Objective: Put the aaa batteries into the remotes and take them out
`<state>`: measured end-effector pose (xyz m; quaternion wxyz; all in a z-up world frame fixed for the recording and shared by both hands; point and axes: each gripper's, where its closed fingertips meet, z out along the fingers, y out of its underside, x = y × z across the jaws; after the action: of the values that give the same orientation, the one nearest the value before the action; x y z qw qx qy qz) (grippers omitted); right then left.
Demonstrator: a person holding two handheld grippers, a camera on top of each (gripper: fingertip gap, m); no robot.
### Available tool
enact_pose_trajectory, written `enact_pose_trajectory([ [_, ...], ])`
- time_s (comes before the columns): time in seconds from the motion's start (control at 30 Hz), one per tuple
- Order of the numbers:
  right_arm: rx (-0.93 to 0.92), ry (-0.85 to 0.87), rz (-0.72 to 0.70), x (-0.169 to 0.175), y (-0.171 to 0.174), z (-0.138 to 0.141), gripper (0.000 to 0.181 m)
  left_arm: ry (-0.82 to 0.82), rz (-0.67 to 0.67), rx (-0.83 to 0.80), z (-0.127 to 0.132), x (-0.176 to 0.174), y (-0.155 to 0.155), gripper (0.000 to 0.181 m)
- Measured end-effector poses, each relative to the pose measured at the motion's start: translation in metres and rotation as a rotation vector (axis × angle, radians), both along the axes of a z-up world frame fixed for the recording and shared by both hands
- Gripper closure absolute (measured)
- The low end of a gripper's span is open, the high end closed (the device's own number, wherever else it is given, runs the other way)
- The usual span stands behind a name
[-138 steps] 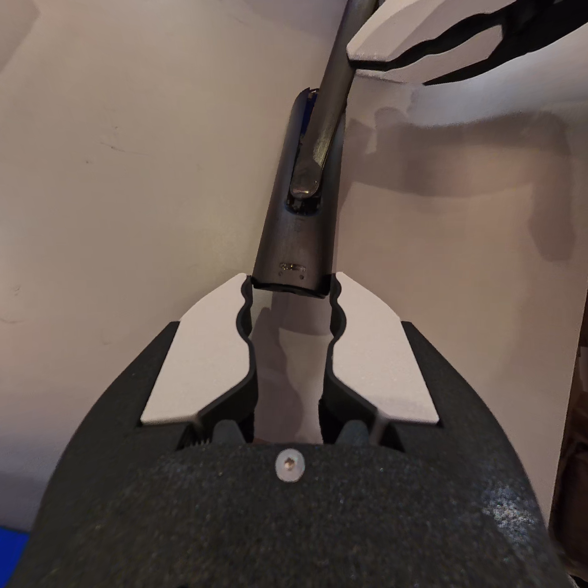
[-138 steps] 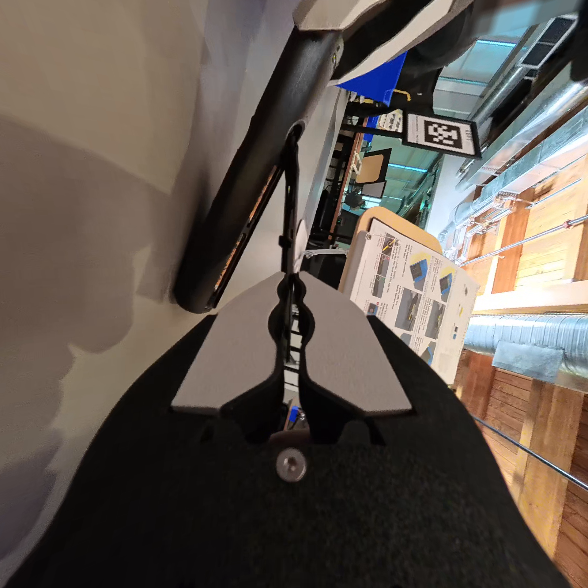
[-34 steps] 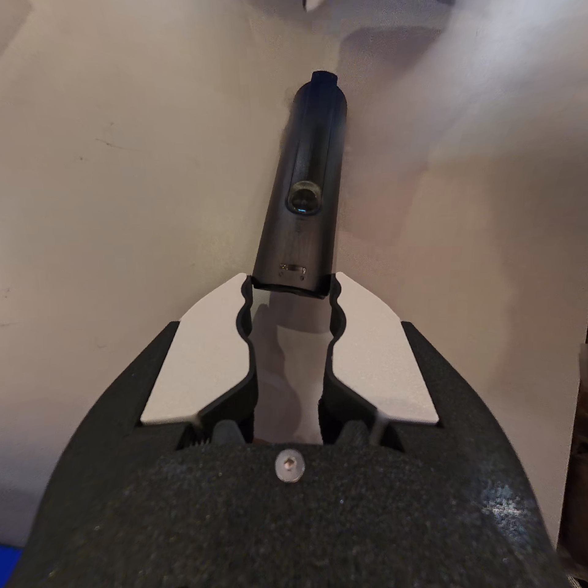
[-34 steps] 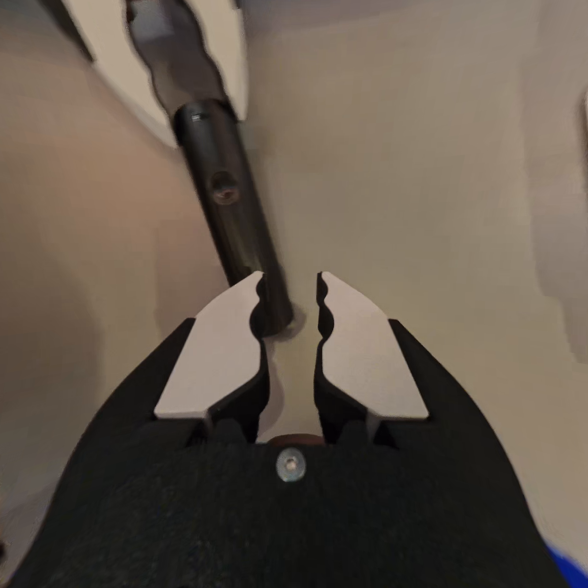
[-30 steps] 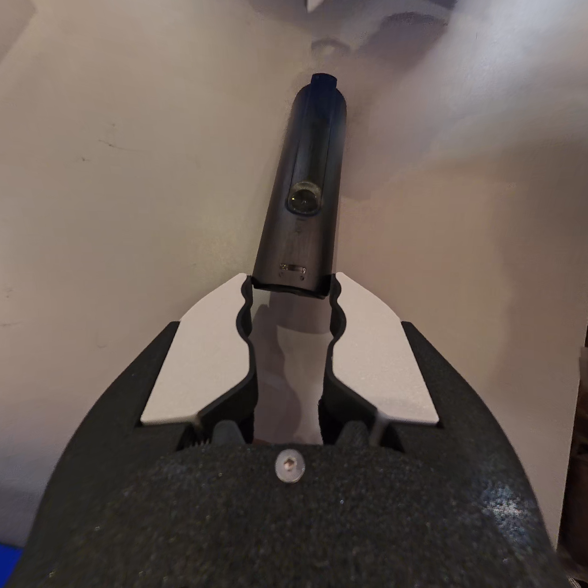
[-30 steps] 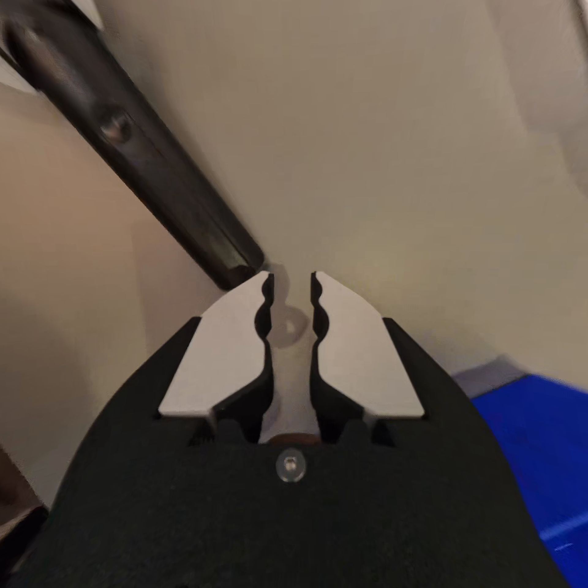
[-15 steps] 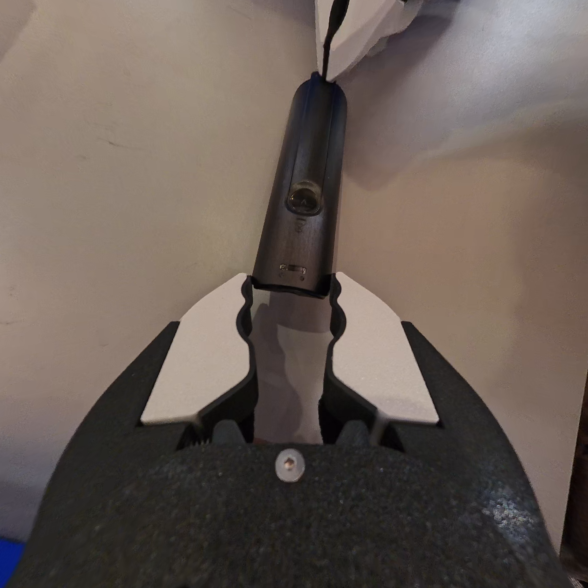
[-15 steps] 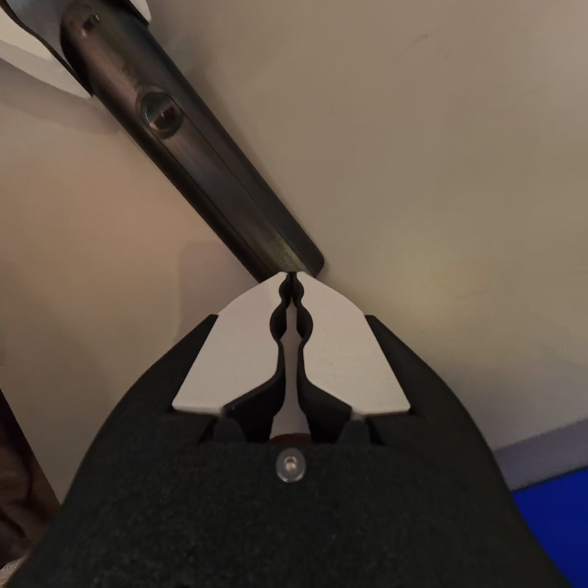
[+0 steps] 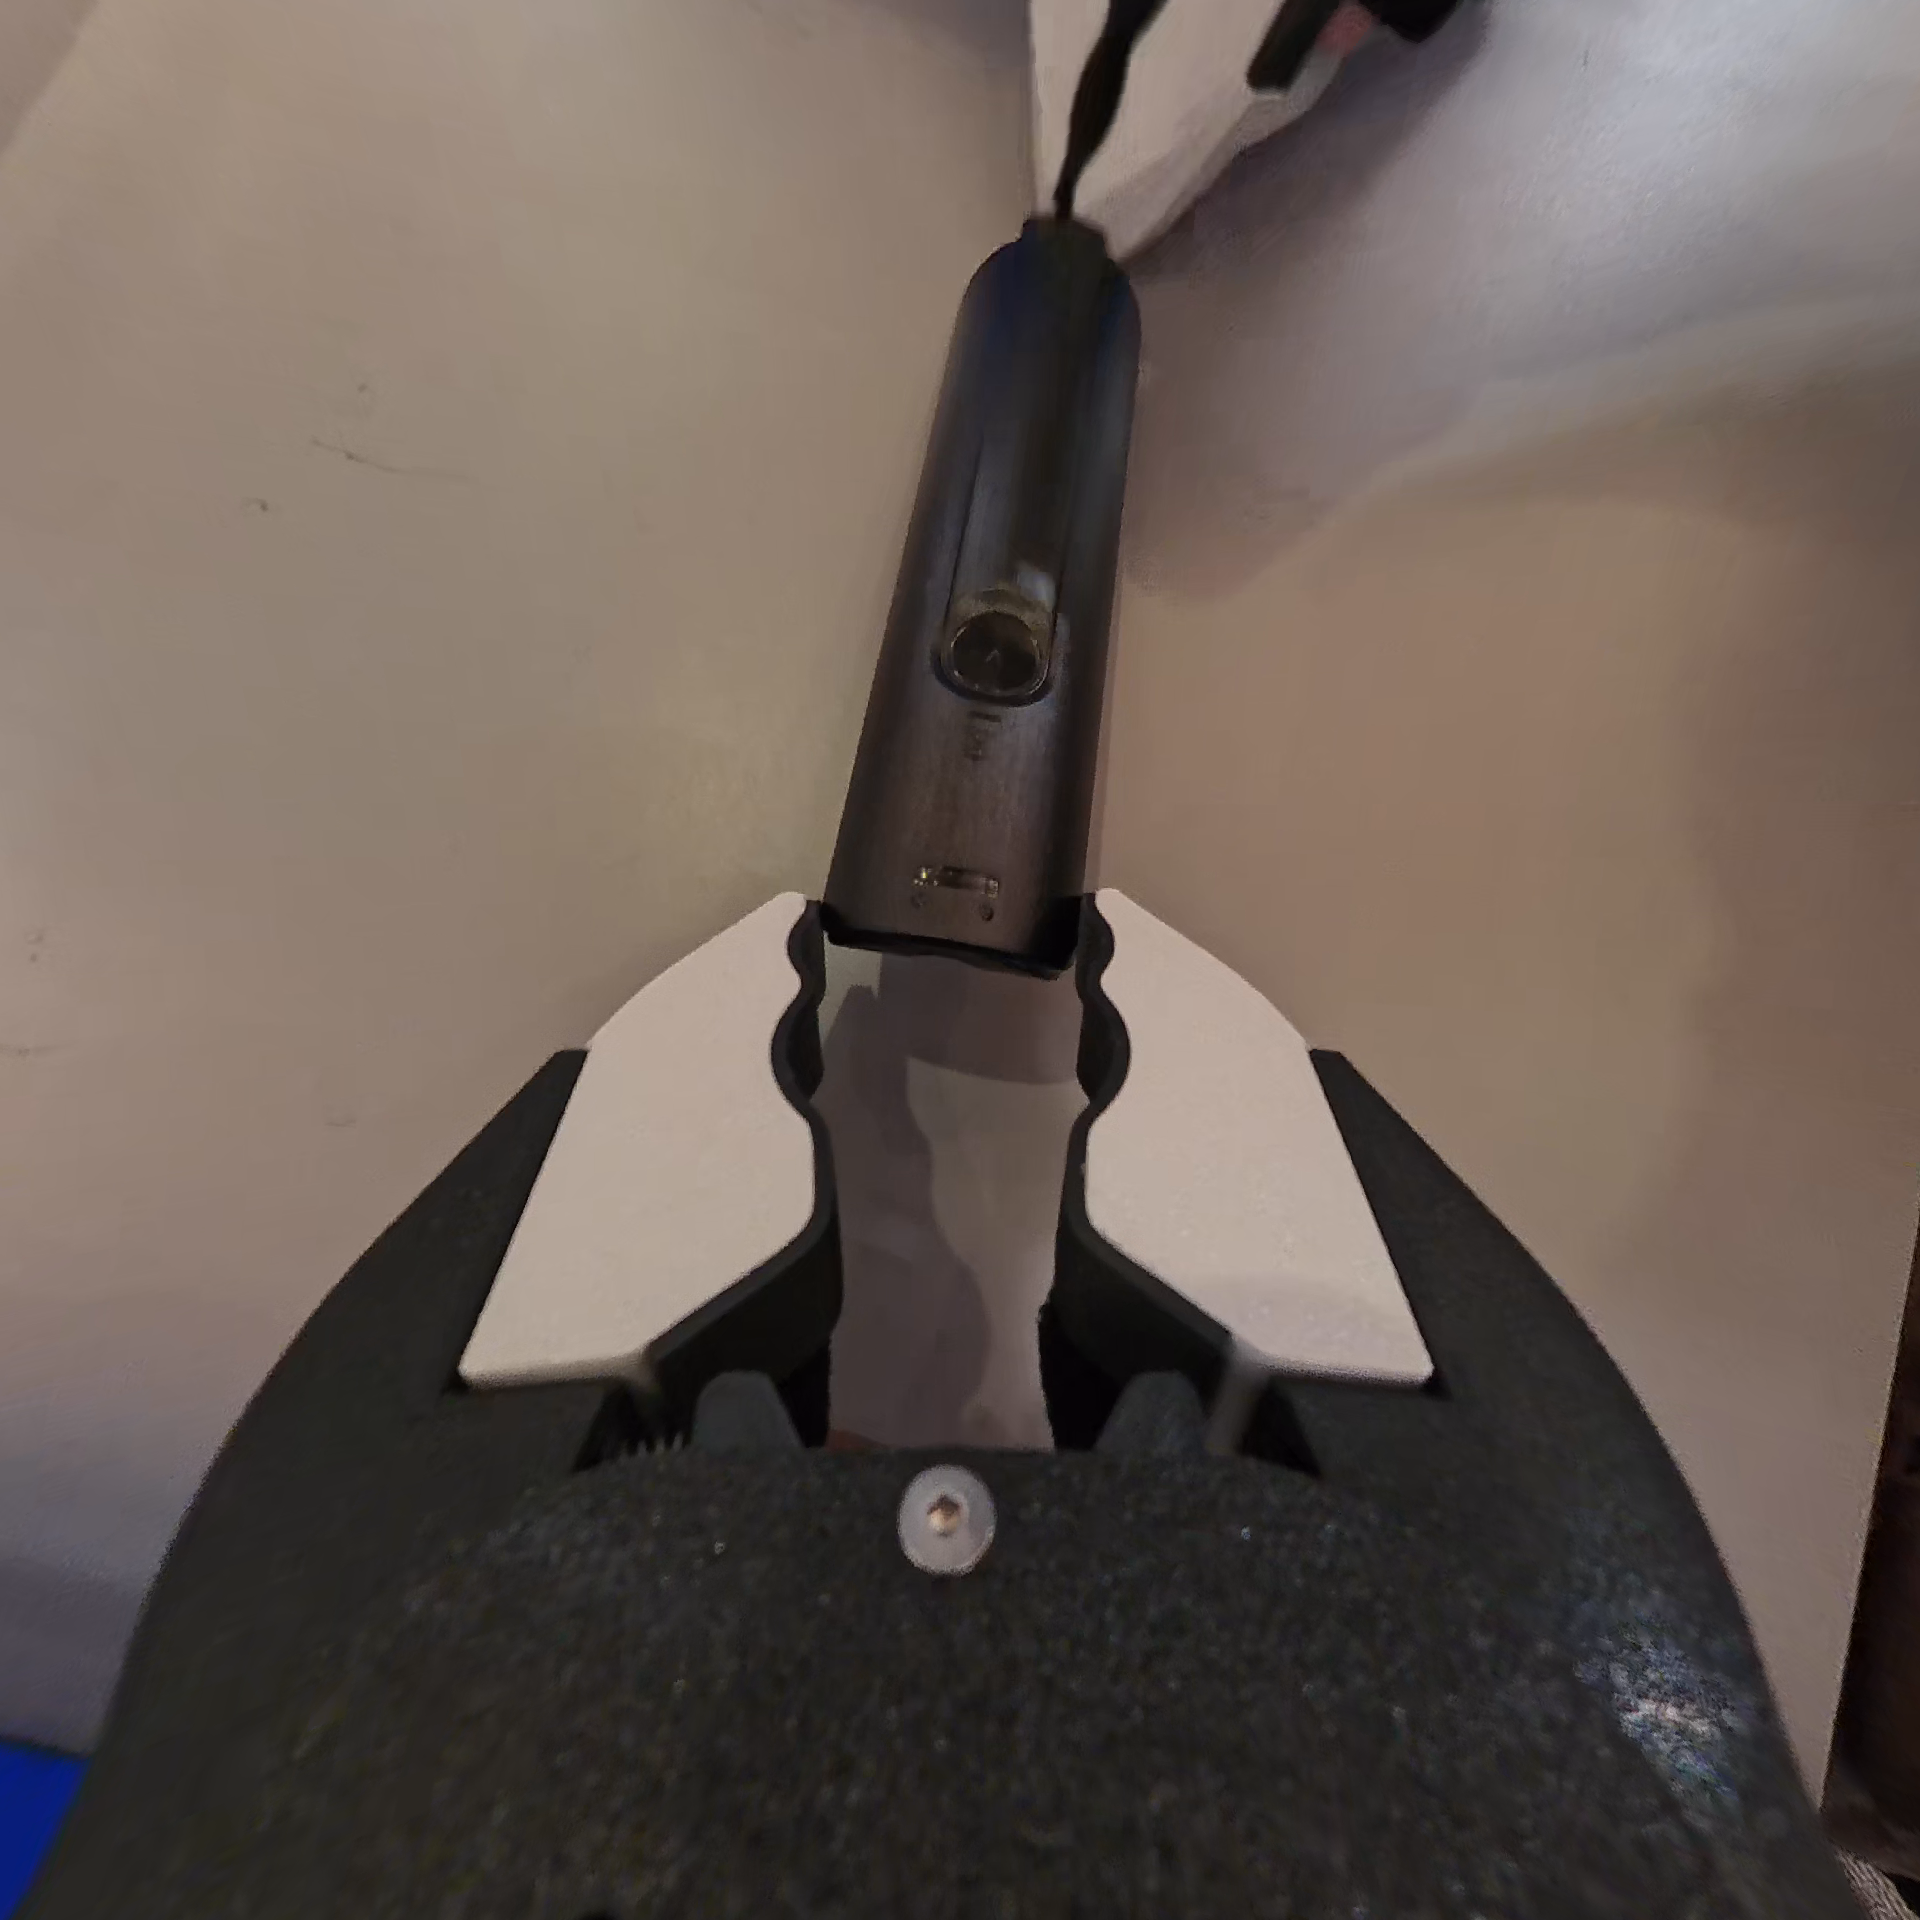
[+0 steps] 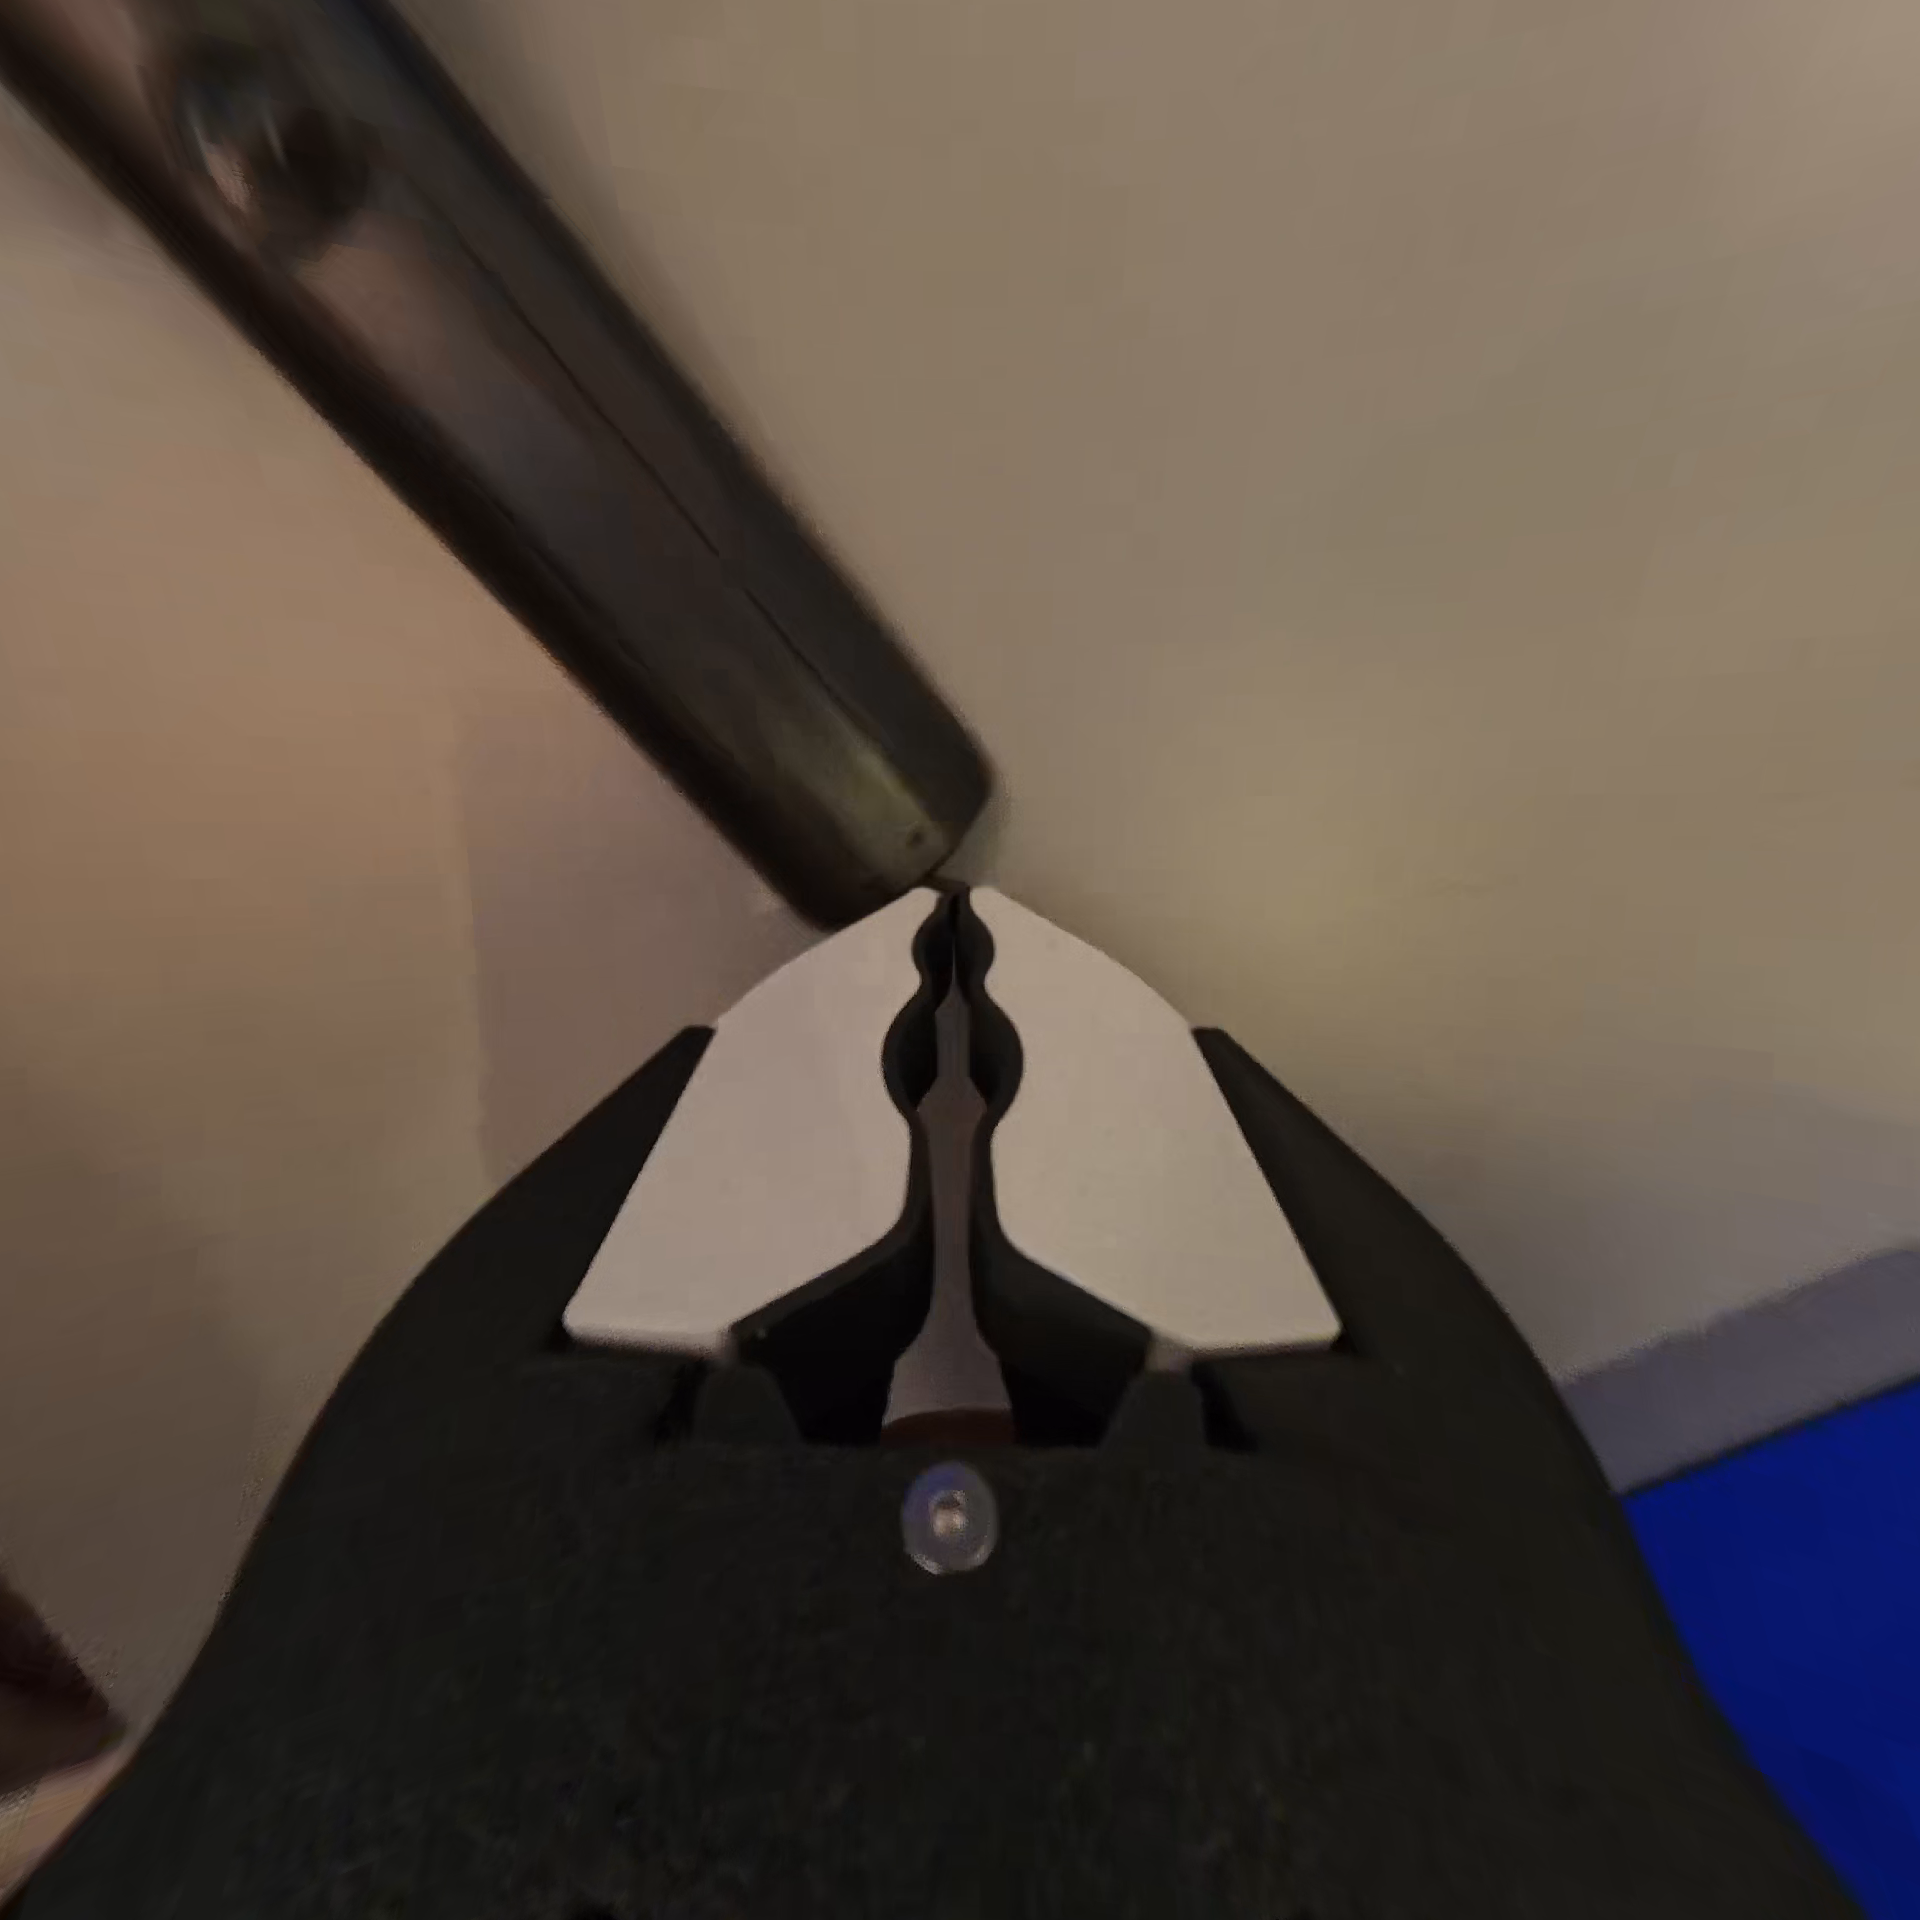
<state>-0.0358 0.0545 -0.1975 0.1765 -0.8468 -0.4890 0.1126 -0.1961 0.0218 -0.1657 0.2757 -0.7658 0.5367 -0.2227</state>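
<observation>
A slim black remote [image 9: 997,623] lies back side up, with a round recess in its battery cover, over a pale table [image 9: 416,520]. My left gripper [image 9: 951,914] is shut on the remote's near end. My right gripper [image 10: 954,896] is shut, and its tips touch the remote's far end [image 10: 894,821]. The right gripper's white fingers [image 9: 1153,114] show at the top of the left wrist view, against that far end. I see no batteries.
A blue surface [image 10: 1766,1507] lies beyond the table edge at the right wrist view's lower right, and a sliver of it [image 9: 31,1766] shows in the left wrist view. A dark strip [image 9: 1881,1455] borders the table on the right. Spacing between my two grippers at the tips: around 15 cm.
The right gripper earlier held the battery cover lifted off the remote; the cover now lies on it. In the last second the right gripper shut and moved its tips to the remote's far end.
</observation>
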Motion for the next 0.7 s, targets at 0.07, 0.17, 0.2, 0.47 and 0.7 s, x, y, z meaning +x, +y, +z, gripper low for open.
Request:
enact_pose_trajectory([
  [0.07,0.004,0.019,0.019,-0.003,-0.004,-0.003,0.181,0.003,0.016,0.003,-0.001,-0.003,0.003,0.135],
  [0.17,0.038,0.059,-0.075,0.007,0.013,0.011,0.181,-0.026,0.004,-0.009,0.002,0.001,0.0,0.135],
  [0.2,0.018,0.088,-0.093,0.007,0.014,0.017,0.181,-0.017,0.002,-0.005,0.001,0.001,0.001,0.135],
  [0.47,-0.036,0.074,-0.057,0.001,0.007,0.012,0.181,-0.001,-0.004,-0.005,-0.003,0.004,0.0,0.135],
  [0.7,-0.047,0.079,-0.05,-0.002,-0.002,-0.001,0.181,0.01,0.018,-0.014,-0.008,-0.001,0.004,0.135],
])
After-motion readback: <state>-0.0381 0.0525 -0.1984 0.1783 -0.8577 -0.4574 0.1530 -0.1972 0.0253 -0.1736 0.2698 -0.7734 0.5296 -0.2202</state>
